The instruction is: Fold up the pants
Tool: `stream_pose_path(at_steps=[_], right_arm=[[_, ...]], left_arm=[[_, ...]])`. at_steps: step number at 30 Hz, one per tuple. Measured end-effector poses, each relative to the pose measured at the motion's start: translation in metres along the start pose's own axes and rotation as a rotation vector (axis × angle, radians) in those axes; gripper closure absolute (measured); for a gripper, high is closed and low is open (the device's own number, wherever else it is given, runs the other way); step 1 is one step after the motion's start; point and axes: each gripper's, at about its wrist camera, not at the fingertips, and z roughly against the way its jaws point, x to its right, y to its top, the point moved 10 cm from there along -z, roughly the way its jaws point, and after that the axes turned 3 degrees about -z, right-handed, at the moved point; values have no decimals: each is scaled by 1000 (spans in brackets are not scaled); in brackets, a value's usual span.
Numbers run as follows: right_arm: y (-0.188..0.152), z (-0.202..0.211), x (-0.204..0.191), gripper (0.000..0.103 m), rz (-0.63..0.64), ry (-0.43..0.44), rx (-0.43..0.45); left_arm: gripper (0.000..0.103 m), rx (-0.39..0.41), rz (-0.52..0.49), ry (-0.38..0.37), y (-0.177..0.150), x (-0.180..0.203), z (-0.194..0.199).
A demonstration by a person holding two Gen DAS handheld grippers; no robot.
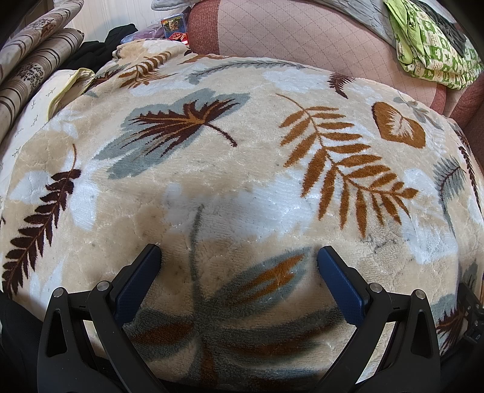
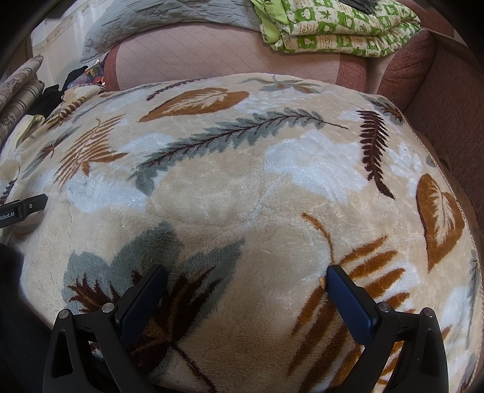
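Note:
No pants lie on the work surface in either view. My left gripper [image 1: 239,252] is open and empty, hovering over a cream plush blanket [image 1: 242,169] printed with brown, orange and grey leaves. My right gripper [image 2: 246,273] is open and empty over the same blanket [image 2: 242,187]. The left gripper's black body [image 2: 24,207] shows at the left edge of the right wrist view. Dark black garments [image 1: 90,54] lie in a heap beyond the blanket's far left corner; whether they are pants I cannot tell.
A pink quilted sofa back [image 1: 302,33] rises behind the blanket. A folded green-and-white quilt [image 2: 335,27] and a grey quilted cover [image 2: 169,18] lie on it. Striped pillows [image 1: 33,60] are stacked at far left. A reddish armrest [image 2: 447,99] stands at right.

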Motion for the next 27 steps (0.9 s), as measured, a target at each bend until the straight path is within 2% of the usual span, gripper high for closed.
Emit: stream_pose_path(at_steps=[27], right_arm=[[-4,5,-2,0,7,0,17]], left_arm=[[0,5,0,6,-1,0,2]])
